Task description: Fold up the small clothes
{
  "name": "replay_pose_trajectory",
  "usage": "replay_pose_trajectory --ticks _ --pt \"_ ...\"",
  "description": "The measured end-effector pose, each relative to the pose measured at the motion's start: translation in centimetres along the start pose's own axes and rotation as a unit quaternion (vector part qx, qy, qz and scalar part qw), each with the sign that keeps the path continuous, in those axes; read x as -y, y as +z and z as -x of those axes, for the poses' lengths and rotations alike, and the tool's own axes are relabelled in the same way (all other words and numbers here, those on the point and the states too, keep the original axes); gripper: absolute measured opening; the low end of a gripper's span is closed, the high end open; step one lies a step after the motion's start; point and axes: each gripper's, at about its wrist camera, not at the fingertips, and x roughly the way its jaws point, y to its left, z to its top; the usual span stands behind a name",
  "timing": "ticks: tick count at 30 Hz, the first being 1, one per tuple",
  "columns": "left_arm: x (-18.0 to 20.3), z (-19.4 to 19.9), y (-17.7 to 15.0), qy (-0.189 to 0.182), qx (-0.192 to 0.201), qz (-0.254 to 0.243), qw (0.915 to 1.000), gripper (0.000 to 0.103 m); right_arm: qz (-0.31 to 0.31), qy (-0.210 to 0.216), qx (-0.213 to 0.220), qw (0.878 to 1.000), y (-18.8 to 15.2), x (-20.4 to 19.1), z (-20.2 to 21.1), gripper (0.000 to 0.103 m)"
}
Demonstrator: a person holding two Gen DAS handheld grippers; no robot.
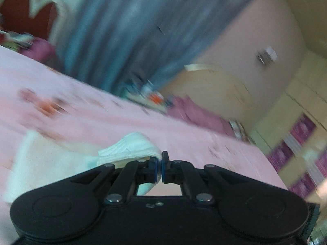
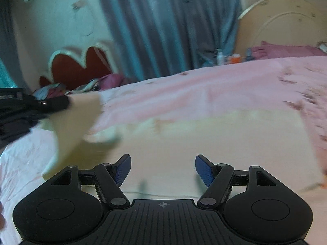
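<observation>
A cream-white small garment (image 2: 204,143) lies spread on the pink bedspread (image 2: 204,85). My left gripper (image 1: 159,164) is shut on a corner of the garment (image 1: 132,147) and holds it lifted above the bed. In the right wrist view the left gripper (image 2: 67,102) shows at the left edge, with the lifted flap (image 2: 81,118) hanging from it. My right gripper (image 2: 162,168) is open and empty, just above the near part of the garment. Both views are blurred by motion.
The pink bedspread (image 1: 102,112) fills the bed. Purple pillows (image 2: 286,51) and a cream headboard (image 2: 276,20) stand at the far right. Grey-blue curtains (image 2: 167,24) hang behind. A red heart-shaped cushion (image 2: 81,65) and bottles (image 2: 220,56) sit beyond the bed.
</observation>
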Motion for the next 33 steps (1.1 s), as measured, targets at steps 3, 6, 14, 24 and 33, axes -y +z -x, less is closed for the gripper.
replay_pose_trajectory --ticks 3,6,14,24,33 --pt "2.2 -4.0 -2.8 -0.007 -0.055 -0.018 0.9983 0.018 -0.012 -0.014 -0.005 1.000 -0.5 2.5 1.7 0.070" --pt "2.4 -6.9 -4.6 0.005 -0.115 -0.011 0.9933 0.041 -0.026 -0.012 -0.016 0.999 -1.1 4.1 2.7 0.070" --pt "1.0 -0.6 -4.5 0.064 -0.044 -0.051 0.9957 0.091 0.004 0.022 -0.025 0.999 -1.7 2.2 2.1 0.070" --pt "-5.7 3.4 -7.7 0.214 -0.067 -0.043 0.9736 0.090 0.119 0.006 -0.030 0.992 -3.5 -3.0 -1.7 0.069" --pt "-6.5 0.8 -7.3 0.264 -0.053 -0.063 0.9611 0.088 0.101 -0.007 -0.024 0.995 -1.7 -2.2 -3.3 0.006"
